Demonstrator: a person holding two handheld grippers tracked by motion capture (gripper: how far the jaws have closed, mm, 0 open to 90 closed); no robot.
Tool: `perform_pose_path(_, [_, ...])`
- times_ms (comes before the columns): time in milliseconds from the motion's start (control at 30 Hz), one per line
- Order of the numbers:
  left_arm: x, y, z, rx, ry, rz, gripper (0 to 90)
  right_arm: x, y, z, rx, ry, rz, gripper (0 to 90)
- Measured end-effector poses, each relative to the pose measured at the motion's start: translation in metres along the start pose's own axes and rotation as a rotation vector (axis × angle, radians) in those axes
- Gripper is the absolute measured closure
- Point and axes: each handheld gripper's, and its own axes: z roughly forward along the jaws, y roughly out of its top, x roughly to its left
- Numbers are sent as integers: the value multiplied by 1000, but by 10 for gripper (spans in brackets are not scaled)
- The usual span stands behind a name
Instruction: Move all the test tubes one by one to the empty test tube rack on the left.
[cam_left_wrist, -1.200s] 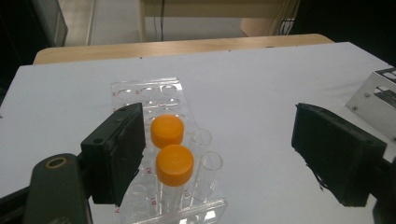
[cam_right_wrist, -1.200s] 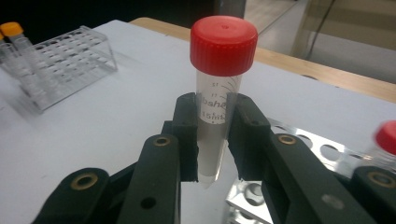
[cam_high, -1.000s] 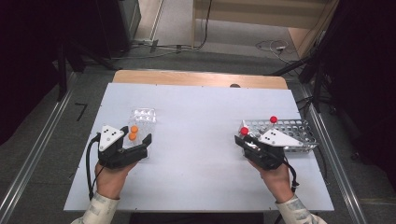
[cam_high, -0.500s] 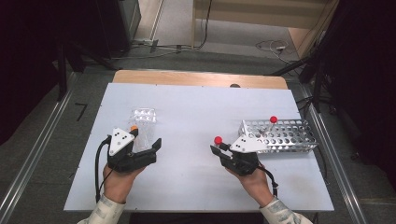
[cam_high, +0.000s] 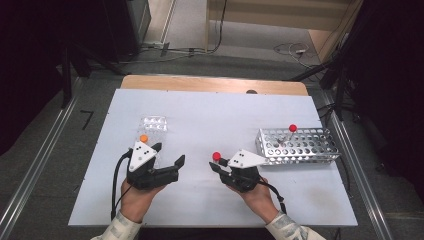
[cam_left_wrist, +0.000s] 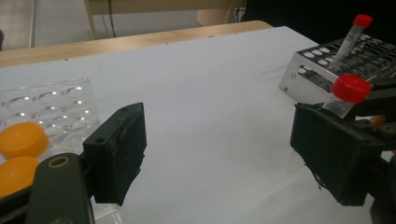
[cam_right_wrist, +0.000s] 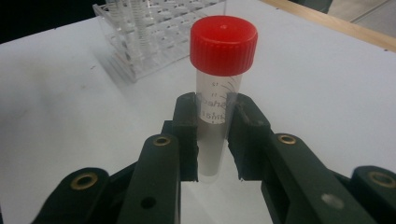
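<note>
My right gripper (cam_high: 216, 165) is shut on a clear tube with a red cap (cam_high: 216, 156) and holds it upright over the middle of the white table. In the right gripper view the two pads (cam_right_wrist: 187, 116) press on the tube (cam_right_wrist: 223, 84) just below its cap. My left gripper (cam_high: 169, 153) stands open with nothing between its jaws, just right of a clear plastic rack (cam_high: 152, 125). That rack holds orange-capped tubes (cam_left_wrist: 21, 140). The left gripper view looks between its own wide jaws at the held tube (cam_left_wrist: 348, 91).
A metal rack with many holes (cam_high: 300, 145) lies at the right of the table, and a second red-capped tube (cam_high: 292, 129) leans in it. The table's wooden far edge (cam_high: 215, 84) runs along the back. Cables lie on the floor beyond.
My right gripper has carried the red-capped tube left, from beside the metal rack to the table's middle. The left gripper has shifted right, away from the clear rack's front.
</note>
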Motion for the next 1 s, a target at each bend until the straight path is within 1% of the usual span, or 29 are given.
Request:
perform_pose_path(200, [-14, 1, 1, -4, -57, 27, 236, 11, 3, 10, 8, 28, -18, 709])
perform_pose_path(267, [-17, 0, 1, -5, -90, 36, 284, 14, 5, 12, 7, 38, -24, 709])
perform_pose_path(300, [-19, -1, 1, -2, -101, 41, 317, 16, 5, 14, 8, 42, -29, 709])
perform_pose_path(433, [-23, -2, 3, 5, -146, 48, 395, 21, 6, 19, 14, 57, -32, 710])
perform_pose_path(633, [-28, -5, 6, 17, -179, 65, 504, 30, 8, 24, 16, 86, -46, 709])
perform_pose_path(700, [-29, -5, 6, 19, -186, 66, 520, 33, 9, 24, 16, 94, -49, 709])
perform_pose_path(833, [-30, -5, 7, 23, -192, 75, 549, 35, 11, 25, 10, 105, -55, 709])
perform_pose_path(1000, [-31, -7, 8, 26, -194, 84, 619, 39, 12, 26, 8, 118, -62, 710])
